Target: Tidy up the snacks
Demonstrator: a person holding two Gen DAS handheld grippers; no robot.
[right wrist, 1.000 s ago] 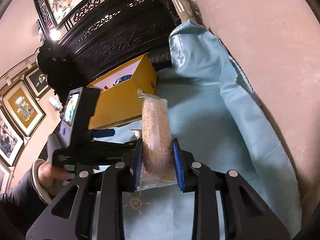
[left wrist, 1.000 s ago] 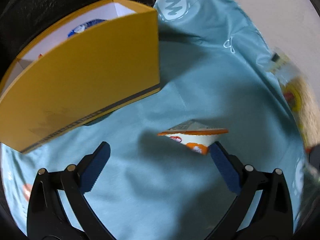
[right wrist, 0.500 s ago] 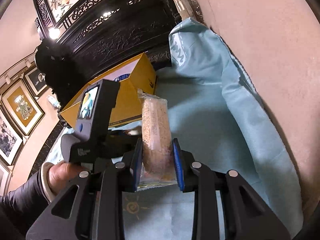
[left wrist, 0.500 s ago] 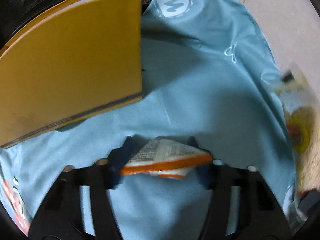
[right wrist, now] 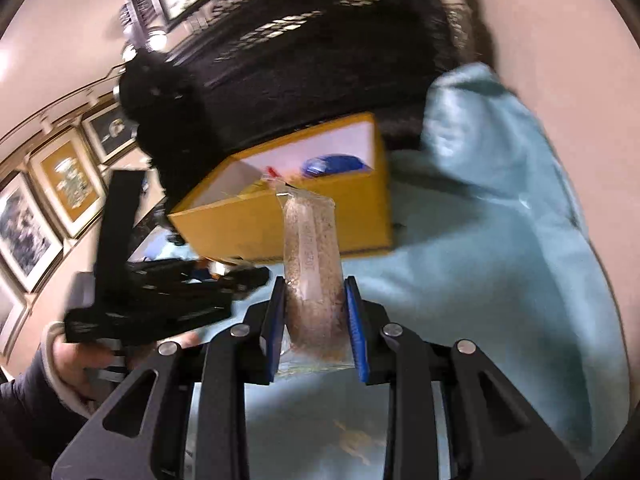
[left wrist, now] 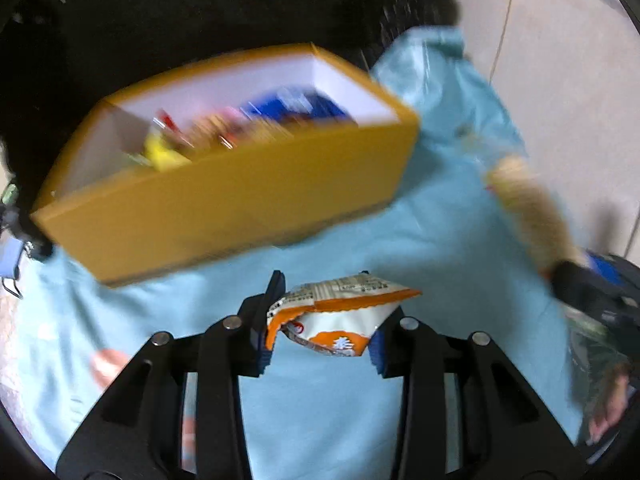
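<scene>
The left tool (left wrist: 320, 334), jaws just closed, grips an orange-and-white snack packet (left wrist: 334, 320) above the blue cloth (left wrist: 420, 240); the right tool (right wrist: 316, 320) clamps a clear grain packet (right wrist: 312, 256). Beyond, the yellow box (left wrist: 240, 208) holds motion-blurred, unidentifiable snacks.

Box (left wrist: 240, 200) on cloth (left wrist: 440, 240) (snacks (left wrist: 224, 132) inside), beyond both packets.

dark carved wooden furniture (right wrist: 320, 60) fills the upper middle; framed pictures (right wrist: 68, 184) hang on the beige wall (right wrist: 560, 40) at left.
</scene>
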